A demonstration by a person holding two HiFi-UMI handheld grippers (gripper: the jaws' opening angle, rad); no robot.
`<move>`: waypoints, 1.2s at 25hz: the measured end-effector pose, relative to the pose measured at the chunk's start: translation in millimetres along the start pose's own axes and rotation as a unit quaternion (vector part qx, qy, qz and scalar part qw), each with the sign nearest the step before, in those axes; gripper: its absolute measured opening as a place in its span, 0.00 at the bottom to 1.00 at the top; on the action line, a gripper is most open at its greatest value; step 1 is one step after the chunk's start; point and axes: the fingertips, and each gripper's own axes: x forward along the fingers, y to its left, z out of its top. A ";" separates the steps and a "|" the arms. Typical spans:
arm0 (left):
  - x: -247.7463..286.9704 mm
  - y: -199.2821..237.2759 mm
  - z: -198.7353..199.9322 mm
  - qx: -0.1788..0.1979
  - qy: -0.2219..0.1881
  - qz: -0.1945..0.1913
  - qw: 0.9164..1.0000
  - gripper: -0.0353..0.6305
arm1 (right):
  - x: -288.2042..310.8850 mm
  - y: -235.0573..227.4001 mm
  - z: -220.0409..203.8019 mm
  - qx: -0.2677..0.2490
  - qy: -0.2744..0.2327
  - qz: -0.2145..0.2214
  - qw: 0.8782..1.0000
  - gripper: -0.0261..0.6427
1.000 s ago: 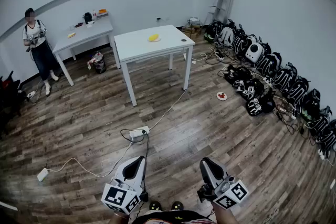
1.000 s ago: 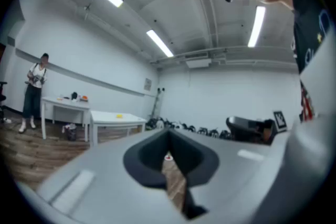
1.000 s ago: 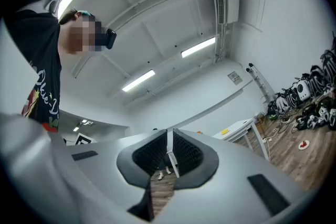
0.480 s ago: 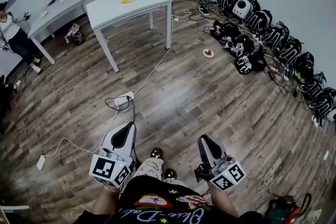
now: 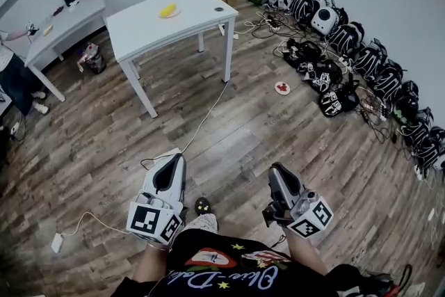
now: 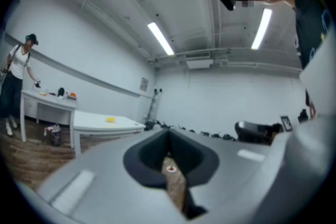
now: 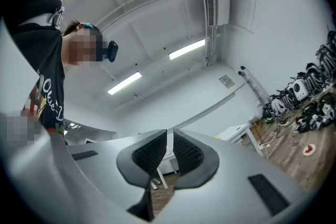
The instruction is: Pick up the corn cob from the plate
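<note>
The yellow corn cob [image 5: 167,10] lies on a small plate on the white table [image 5: 195,17] at the far side of the room. In the left gripper view the corn cob [image 6: 110,119] is a small yellow spot on the table [image 6: 100,124]. Both grippers are held low over the wooden floor, several steps short of the table. My left gripper [image 5: 171,167] is shut and empty, and the left gripper [image 6: 169,136] points level toward the table. My right gripper [image 5: 278,174] is shut too with nothing in it; the right gripper [image 7: 169,136] tilts upward.
A second table [image 5: 66,21] with small items stands at the back left, a person [image 5: 14,73] beside it. Backpacks [image 5: 348,45] line the right wall. A cable and power strip [image 5: 167,153] lie on the floor ahead, and a small red-and-white dish [image 5: 282,87] to the right.
Both grippers have been carried forward across the floor and the table now looks nearer. The power strip is now just ahead of the left gripper. Both stay shut.
</note>
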 end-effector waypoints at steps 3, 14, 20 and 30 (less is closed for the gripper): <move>32.2 77.2 16.1 -0.009 0.004 0.025 1.000 0.03 | 87.3 -25.6 -1.3 0.007 -0.014 0.021 1.000 0.07; 191.1 229.1 3.7 -0.017 0.023 0.034 0.999 0.03 | 276.1 -156.3 -66.3 0.071 0.033 0.019 0.997 0.07; 311.0 326.0 17.2 -0.025 0.021 0.095 0.995 0.03 | 413.6 -280.7 -64.8 0.094 0.035 0.067 0.993 0.07; 460.9 435.8 52.5 -0.009 0.018 0.152 0.988 0.03 | 627.2 -377.7 -76.9 0.130 0.069 0.194 0.970 0.21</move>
